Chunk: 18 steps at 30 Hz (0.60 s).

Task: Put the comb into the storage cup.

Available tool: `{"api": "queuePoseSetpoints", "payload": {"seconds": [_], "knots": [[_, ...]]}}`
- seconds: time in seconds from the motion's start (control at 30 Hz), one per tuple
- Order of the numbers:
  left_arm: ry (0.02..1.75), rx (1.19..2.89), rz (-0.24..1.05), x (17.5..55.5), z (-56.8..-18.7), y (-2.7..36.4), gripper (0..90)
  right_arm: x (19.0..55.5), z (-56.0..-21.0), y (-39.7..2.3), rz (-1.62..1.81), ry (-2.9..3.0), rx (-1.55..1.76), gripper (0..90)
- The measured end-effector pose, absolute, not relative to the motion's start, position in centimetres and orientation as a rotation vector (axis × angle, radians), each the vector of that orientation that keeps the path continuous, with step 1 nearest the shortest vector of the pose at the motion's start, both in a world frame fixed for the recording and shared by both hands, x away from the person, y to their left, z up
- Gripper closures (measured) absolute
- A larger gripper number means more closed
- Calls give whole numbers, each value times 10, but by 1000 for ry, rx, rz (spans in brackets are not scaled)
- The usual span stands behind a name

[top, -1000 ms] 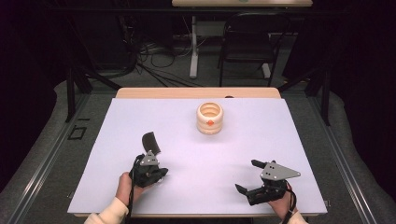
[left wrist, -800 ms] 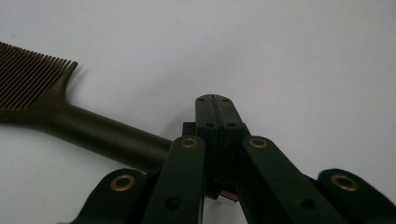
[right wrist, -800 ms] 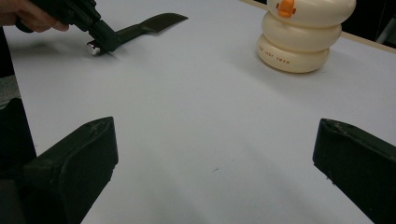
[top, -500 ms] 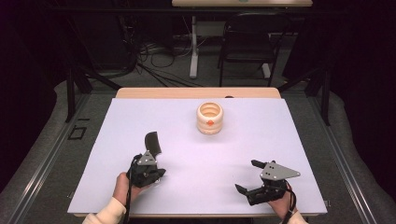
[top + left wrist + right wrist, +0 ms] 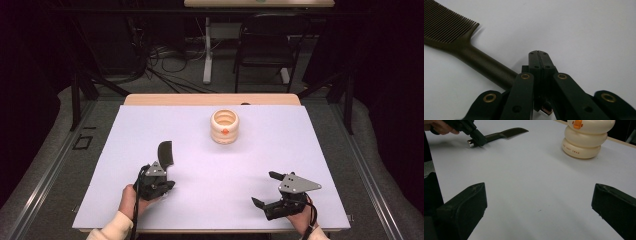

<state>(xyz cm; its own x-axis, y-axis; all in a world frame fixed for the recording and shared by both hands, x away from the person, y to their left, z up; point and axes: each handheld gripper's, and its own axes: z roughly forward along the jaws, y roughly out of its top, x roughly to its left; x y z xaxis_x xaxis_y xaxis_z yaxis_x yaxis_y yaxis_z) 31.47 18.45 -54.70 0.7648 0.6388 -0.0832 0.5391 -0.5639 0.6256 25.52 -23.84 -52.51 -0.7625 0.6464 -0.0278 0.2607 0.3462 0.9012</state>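
A cream ringed holder [image 5: 224, 126] with an orange mark is being carried by the white counter [image 5: 300, 150], toward its far side. A black chair [image 5: 264, 47] and tangled cables [image 5: 165, 65] are being seen on the grey floor behind.

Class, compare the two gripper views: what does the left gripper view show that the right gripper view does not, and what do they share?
Left gripper view: the comb close up, its fine teeth distinct, and the left gripper with jaws pressed together beside the handle. Right gripper view: a cream ringed pot with an orange mark, a hand, and the right gripper with jaws wide apart. Both: the comb lying on the white table.
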Motion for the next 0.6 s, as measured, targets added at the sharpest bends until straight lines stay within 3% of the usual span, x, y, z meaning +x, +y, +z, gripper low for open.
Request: {"api": "queuePoseSetpoints", "payload": {"seconds": [0.6], "knots": [[900, 2319, 198, 318, -545, 195, 900, 255, -525, -238, 1394, 2233, 797, 0]]}}
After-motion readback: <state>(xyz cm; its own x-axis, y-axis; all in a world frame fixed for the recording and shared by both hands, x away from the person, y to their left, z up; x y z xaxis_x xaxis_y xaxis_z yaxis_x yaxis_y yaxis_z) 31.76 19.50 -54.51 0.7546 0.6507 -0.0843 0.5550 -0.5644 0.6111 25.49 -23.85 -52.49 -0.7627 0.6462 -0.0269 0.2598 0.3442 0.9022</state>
